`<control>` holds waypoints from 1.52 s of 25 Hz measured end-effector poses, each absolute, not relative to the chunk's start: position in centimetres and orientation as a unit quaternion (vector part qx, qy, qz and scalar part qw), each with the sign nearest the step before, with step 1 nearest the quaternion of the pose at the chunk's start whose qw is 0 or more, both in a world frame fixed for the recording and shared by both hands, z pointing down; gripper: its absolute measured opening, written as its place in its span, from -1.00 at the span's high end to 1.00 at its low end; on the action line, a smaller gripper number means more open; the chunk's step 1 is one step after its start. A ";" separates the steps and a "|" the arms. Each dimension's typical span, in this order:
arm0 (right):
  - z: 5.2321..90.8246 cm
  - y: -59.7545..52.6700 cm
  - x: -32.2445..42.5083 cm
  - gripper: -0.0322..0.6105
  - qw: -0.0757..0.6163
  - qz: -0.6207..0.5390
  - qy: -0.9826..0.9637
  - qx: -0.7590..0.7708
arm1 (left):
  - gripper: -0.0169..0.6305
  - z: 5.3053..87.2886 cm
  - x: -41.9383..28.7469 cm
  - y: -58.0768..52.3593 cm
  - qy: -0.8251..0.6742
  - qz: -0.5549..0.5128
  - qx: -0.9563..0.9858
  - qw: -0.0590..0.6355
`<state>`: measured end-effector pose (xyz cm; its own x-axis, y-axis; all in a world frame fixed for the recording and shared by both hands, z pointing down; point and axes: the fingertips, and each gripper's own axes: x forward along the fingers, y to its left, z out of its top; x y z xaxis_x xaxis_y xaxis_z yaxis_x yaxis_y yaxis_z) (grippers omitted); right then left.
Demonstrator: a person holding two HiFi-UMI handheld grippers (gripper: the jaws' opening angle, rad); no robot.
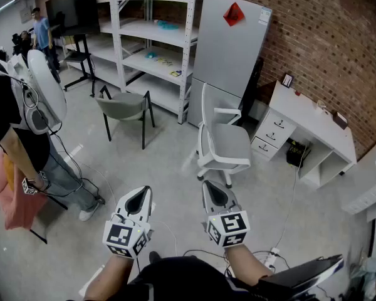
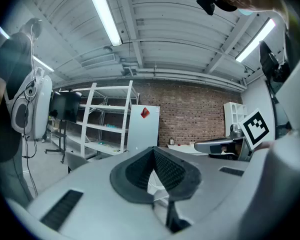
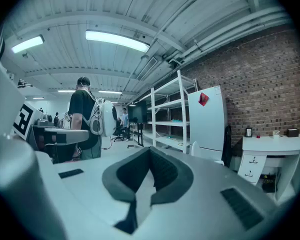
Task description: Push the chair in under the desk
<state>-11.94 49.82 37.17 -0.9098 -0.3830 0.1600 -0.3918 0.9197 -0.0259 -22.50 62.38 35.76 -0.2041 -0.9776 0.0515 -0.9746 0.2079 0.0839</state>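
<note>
The room was bright and evenly lit. Long ceiling tubes shone high above the jaws in both gripper views, with glare around them. Shadows on the floor were soft and weak. Both gripper views bent strongly toward dark round edges, and the surface just behind the jaws was blurred.

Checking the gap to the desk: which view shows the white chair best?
The head view: the whole chair stands apart from the desk. The right gripper view shows only its top; the left gripper view, nothing clear.
</note>
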 end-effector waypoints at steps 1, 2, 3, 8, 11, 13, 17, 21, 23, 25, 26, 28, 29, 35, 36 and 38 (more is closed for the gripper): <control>37.4 49.9 -11.9 0.88 0.076 0.029 -0.977 0.199 | 0.92 35.9 -22.6 62.5 -0.776 -0.016 0.629 0.046; 37.5 49.9 -12.0 0.88 0.076 0.029 -0.976 0.201 | 0.92 36.1 -22.6 62.6 -0.776 -0.016 0.629 0.046; 37.6 49.9 -12.0 0.88 0.075 0.029 -0.976 0.202 | 0.92 36.2 -22.7 62.6 -0.775 -0.015 0.630 0.046; 37.3 49.8 -12.4 0.88 0.076 0.030 -0.976 0.202 | 0.92 35.9 -23.0 62.5 -0.775 -0.012 0.630 0.047; 36.8 49.7 -12.7 0.88 0.073 0.034 -0.976 0.200 | 0.92 35.4 -23.2 62.4 -0.775 -0.010 0.631 0.048; 36.5 49.6 -13.0 0.88 0.069 0.040 -0.976 0.200 | 0.92 35.1 -23.5 62.4 -0.774 -0.009 0.632 0.048; 36.6 49.9 -13.8 0.88 0.071 0.040 -0.975 0.207 | 0.92 35.3 -24.5 63.0 -0.772 -0.010 0.633 0.049; 37.1 51.0 -14.9 0.88 0.074 0.036 -0.973 0.214 | 0.92 36.0 -25.9 63.9 -0.768 -0.017 0.638 0.053; 37.3 51.8 -15.7 0.88 0.077 0.034 -0.972 0.218 | 0.92 36.3 -26.8 64.6 -0.765 -0.019 0.642 0.054; 37.6 52.7 -16.6 0.88 0.083 0.028 -0.972 0.219 | 0.92 36.7 -27.8 65.3 -0.760 -0.020 0.647 0.052; 37.8 53.1 -17.2 0.88 0.085 0.025 -0.972 0.220 | 0.92 36.9 -28.5 65.5 -0.758 -0.020 0.650 0.052; 38.1 53.6 -18.2 0.88 0.085 0.022 -0.971 0.222 | 0.92 37.5 -29.9 65.9 -0.756 -0.020 0.653 0.054; 38.3 53.8 -18.6 0.88 0.086 0.022 -0.971 0.223 | 0.92 37.9 -30.5 66.1 -0.756 -0.021 0.652 0.058; 37.4 53.1 -19.6 0.88 0.090 0.016 -0.970 0.227 | 0.92 37.3 -31.4 66.4 -0.757 -0.029 0.650 0.065; 37.6 53.0 -19.8 0.88 0.091 0.018 -0.970 0.226 | 0.92 37.5 -31.7 66.4 -0.758 -0.029 0.648 0.066; 38.4 52.9 -20.4 0.88 0.093 0.020 -0.971 0.221 | 0.92 38.1 -32.3 66.4 -0.761 -0.031 0.644 0.069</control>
<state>-20.44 52.90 38.40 -0.8850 -0.4253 0.1892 -0.4328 0.9015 0.0022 -32.25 66.45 38.14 -0.1613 -0.9848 0.0640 -0.9762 0.1687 0.1364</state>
